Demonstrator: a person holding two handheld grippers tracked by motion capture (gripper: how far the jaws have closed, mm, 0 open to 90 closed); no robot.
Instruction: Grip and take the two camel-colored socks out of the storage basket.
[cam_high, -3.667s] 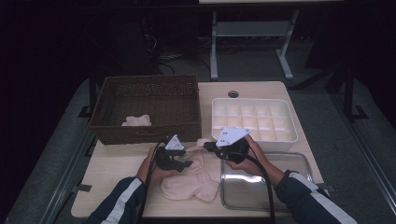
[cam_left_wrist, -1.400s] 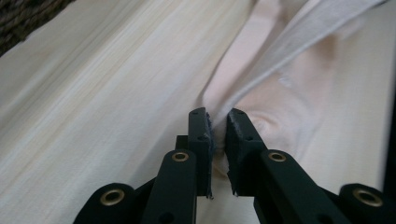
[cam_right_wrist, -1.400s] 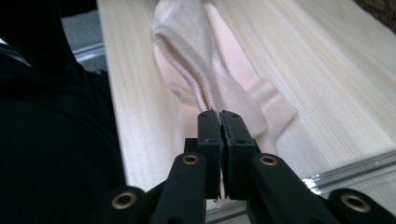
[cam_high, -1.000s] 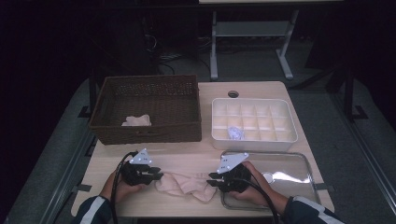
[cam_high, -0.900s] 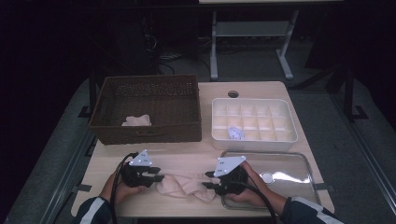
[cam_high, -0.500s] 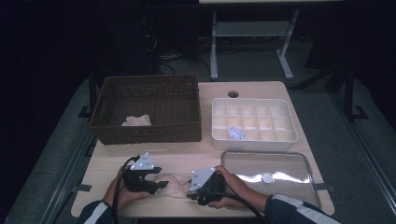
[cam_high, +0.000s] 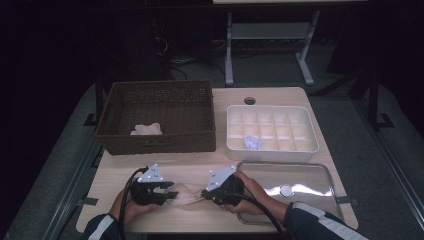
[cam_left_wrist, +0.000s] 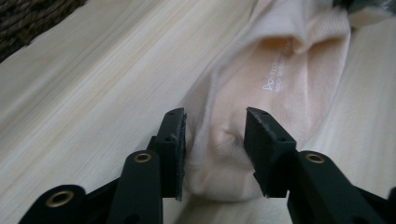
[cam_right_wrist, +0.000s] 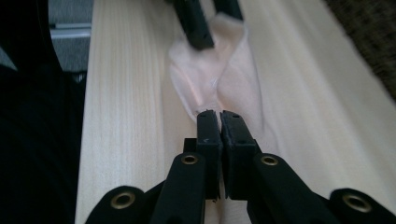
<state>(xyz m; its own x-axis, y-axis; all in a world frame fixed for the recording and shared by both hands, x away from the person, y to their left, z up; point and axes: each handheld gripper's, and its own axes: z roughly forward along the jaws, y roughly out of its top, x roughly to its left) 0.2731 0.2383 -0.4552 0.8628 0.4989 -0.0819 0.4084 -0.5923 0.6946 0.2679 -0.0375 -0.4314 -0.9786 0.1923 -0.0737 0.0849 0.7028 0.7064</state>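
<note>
While the right tongs (cam_right_wrist: 219, 116) pinch the sock (cam_left_wrist: 280, 93) shut, the left tongs (cam_left_wrist: 215, 140), just closing, straddle it unclamped at lower frame; a firm, centred grip looks wise.

The sock (cam_left_wrist: 261, 107) between my 2 black grippers is pale peach with small white lettering printed on it. My table (cam_high: 200, 172) is light wood with a fine grain. The basket (cam_high: 157, 117) is dark brown wicker, the divided tray (cam_high: 272, 147) white, the flat tray (cam_high: 305, 175) shiny silver.

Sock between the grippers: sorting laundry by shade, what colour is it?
Pale peach sock, clearest in the left gripper view.
</note>
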